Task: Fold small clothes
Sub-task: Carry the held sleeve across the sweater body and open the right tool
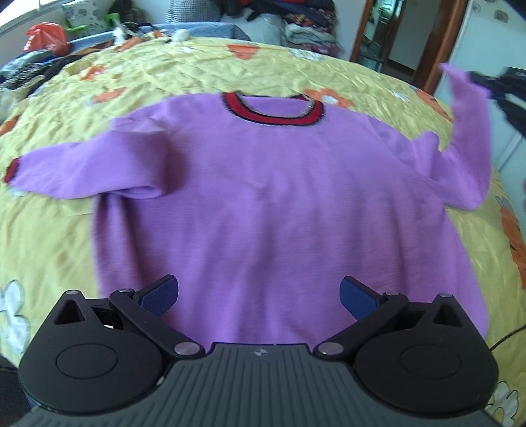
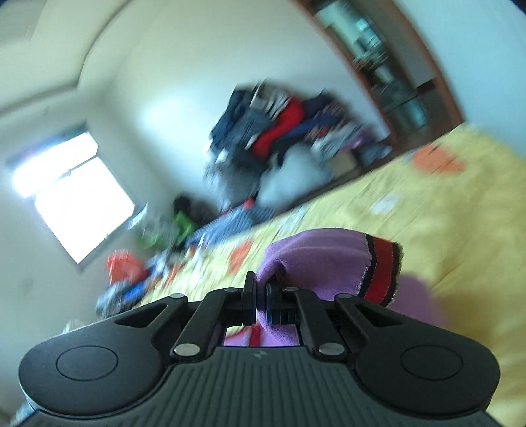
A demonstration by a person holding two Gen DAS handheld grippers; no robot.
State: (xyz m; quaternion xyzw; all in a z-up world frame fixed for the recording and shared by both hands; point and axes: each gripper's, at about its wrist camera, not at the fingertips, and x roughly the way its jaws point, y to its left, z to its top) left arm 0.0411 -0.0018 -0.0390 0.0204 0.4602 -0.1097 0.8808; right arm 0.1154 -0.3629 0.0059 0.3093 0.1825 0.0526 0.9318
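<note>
A purple sweater (image 1: pixel 269 184) with a red and black collar (image 1: pixel 273 113) lies flat on the yellow flowered bedspread (image 1: pixel 197 69), collar away from me. My left gripper (image 1: pixel 259 297) hovers open over its lower hem, nothing between the blue pads. The sweater's left sleeve (image 1: pixel 75 167) is bent across the bed. Its right sleeve (image 1: pixel 466 131) is lifted upright at the right side. My right gripper (image 2: pixel 261 292) is shut on that sleeve (image 2: pixel 305 259) near the red striped cuff (image 2: pixel 381 272), raised above the bed; this view is blurred.
Piles of clothes (image 1: pixel 296 23) and a red bag (image 1: pixel 46 37) crowd the far side of the bed. A wooden door frame (image 1: pixel 440 46) stands at the back right. A bright window (image 2: pixel 75 197) shows in the right wrist view.
</note>
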